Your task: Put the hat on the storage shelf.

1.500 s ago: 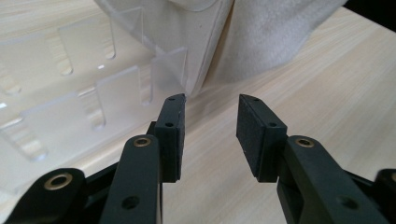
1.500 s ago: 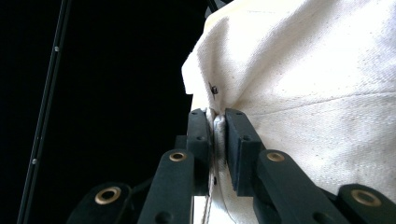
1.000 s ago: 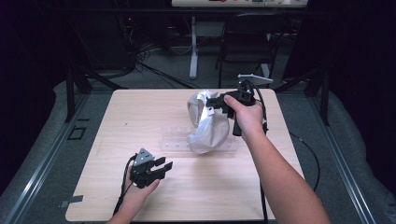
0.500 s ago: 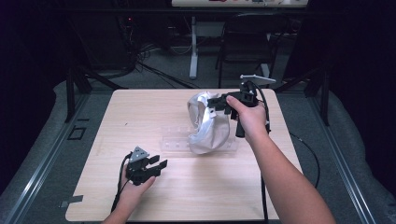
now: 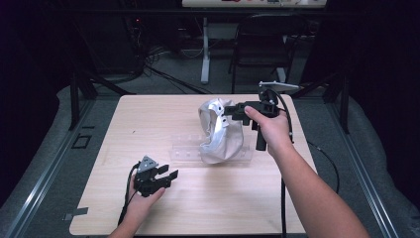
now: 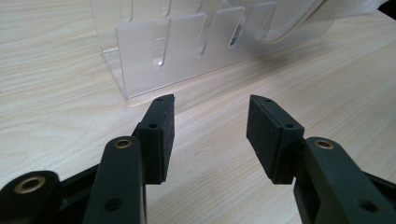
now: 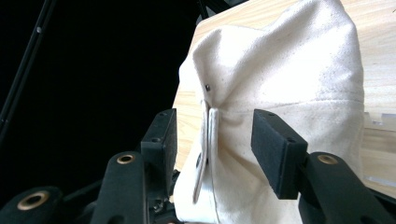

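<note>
- A pale wooden table (image 5: 148, 124) stands on grey floor in a dark room, a chair (image 5: 262, 44) behind it.
- A cream canvas bag (image 5: 223, 139), upright, slumps over a clear slotted acrylic rack (image 6: 177, 51) lying crosswise at mid-table.
- The right hand-held gripper (image 7: 212, 140) straddles the bag's seam, jaws apart.
- The left hand-held gripper (image 6: 210, 133) rests near the front edge, wide open, empty.

High view looks forward and down over the whole table (image 5: 198, 203) – both gripper views sit low and close, sharing the clear rack (image 6: 187, 46) and cloth bag (image 7: 280, 93) with it
</note>
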Demonstrator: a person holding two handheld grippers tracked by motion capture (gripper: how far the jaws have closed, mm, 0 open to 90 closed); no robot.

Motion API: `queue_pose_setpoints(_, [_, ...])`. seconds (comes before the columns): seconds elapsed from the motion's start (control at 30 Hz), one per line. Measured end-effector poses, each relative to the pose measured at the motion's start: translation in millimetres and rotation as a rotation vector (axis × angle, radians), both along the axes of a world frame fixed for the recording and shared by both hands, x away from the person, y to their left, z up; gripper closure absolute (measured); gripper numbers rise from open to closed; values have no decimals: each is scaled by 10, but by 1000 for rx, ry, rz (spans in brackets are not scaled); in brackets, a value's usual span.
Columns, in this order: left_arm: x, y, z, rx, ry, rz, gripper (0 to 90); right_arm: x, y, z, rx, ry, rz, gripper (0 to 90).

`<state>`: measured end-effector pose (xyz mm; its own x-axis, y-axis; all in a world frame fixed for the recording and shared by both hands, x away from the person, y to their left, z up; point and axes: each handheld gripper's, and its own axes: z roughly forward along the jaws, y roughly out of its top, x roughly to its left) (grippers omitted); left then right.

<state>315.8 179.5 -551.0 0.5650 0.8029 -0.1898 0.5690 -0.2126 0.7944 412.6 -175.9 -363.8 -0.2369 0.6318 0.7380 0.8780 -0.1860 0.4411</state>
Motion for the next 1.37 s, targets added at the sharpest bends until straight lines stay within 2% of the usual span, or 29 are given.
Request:
queue_pose_setpoints(0.33, [2,11,-2,-5,-4,11,510,-172,-84,11,-52,-60,10,454])
queue_pose_setpoints(0.5, [6,18,-5,-8,-1,10,506,-291,-131,-43,-65,-80,21,452])
queue_pose_setpoints(0.63, [7,18,-6,-8,0,9,506,-398,-176,-90,-119,-108,42,455])
queue_pose_setpoints(0.77, [5,16,-9,-9,2,12,506,-484,-237,-151,-124,-118,47,457])
queue_pose_setpoints(1.1, [10,16,-27,-9,8,12,506,-629,-394,-397,-125,-93,35,455])
queue_pose_setpoints(1.37, [8,7,-34,-9,7,2,506,-743,-465,-537,-135,-102,34,442])
